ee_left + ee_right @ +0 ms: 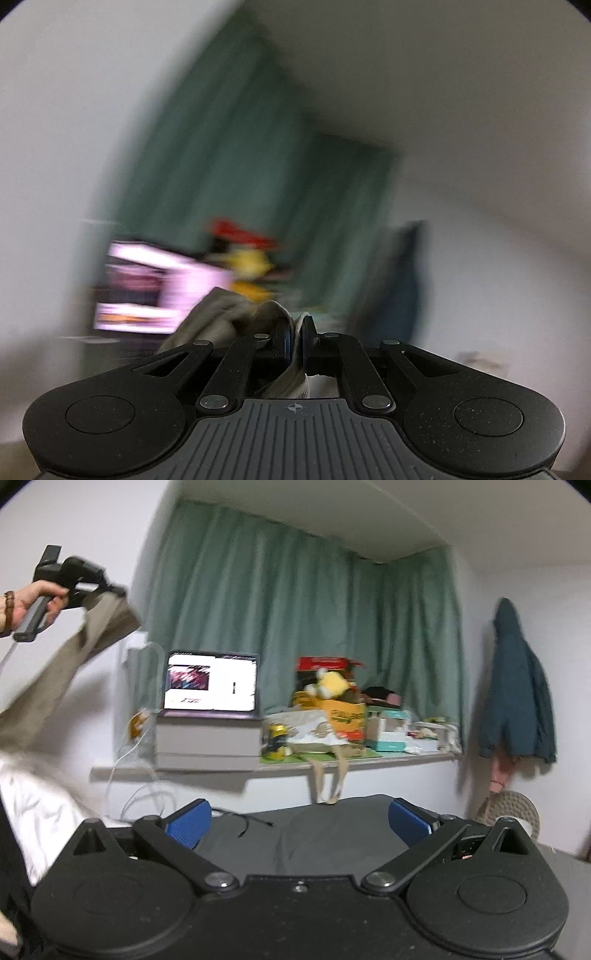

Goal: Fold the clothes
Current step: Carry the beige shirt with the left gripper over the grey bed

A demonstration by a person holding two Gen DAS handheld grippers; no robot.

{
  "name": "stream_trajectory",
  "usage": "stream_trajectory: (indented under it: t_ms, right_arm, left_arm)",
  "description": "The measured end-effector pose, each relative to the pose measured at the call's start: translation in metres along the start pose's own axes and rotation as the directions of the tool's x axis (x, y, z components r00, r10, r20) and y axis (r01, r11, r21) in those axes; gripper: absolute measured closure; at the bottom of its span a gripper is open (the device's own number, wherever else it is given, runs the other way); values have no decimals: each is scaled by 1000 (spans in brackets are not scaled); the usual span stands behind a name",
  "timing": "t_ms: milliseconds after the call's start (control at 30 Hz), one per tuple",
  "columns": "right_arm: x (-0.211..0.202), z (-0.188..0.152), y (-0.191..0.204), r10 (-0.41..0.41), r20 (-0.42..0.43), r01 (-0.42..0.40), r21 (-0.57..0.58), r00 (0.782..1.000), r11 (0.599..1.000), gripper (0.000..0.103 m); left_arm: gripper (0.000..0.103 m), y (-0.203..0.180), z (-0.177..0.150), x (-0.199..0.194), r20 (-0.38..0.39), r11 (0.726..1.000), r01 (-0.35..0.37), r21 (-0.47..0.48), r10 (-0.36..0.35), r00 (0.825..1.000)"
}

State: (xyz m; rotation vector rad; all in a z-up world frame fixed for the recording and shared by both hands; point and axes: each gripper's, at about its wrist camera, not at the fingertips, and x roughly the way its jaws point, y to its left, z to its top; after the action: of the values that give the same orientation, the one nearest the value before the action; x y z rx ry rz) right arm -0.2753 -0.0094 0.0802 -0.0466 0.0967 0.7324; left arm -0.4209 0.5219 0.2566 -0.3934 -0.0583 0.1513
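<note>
While the left gripper (295,338) pinches the beige garment (44,686) high, left of the laptop (211,681), the right gripper (299,821) gapes empty. Risk: thin pinch slips if swung; cloth drops unfolded.

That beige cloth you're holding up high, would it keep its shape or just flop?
Probably flop: the beige garment hangs slack from the left gripper, which is shut on a bunched fold. It looks light, lifted by one pinch. The right gripper is open, so its lower end likely swings.
</note>
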Motion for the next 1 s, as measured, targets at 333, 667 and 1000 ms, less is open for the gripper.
stream_trajectory:
  t_ms: [333, 667, 1000]
  right_arm:
    - [-48, 7, -72, -307, 36, 294, 201, 951, 934, 0]
    - [-107, -17, -142, -601, -88, 602, 241, 794, 761, 0]
    - [-56, -72, -236, -592, -387, 702, 284, 707, 653, 0]
  left_arm:
    - [98, -210, -97, 225, -167, 681, 708, -187, -732, 660]
    - [98, -267, -337, 307, -522, 675, 674, -300, -708, 476]
    - [97, -144, -456, 295, -734, 907, 330, -261, -409, 542]
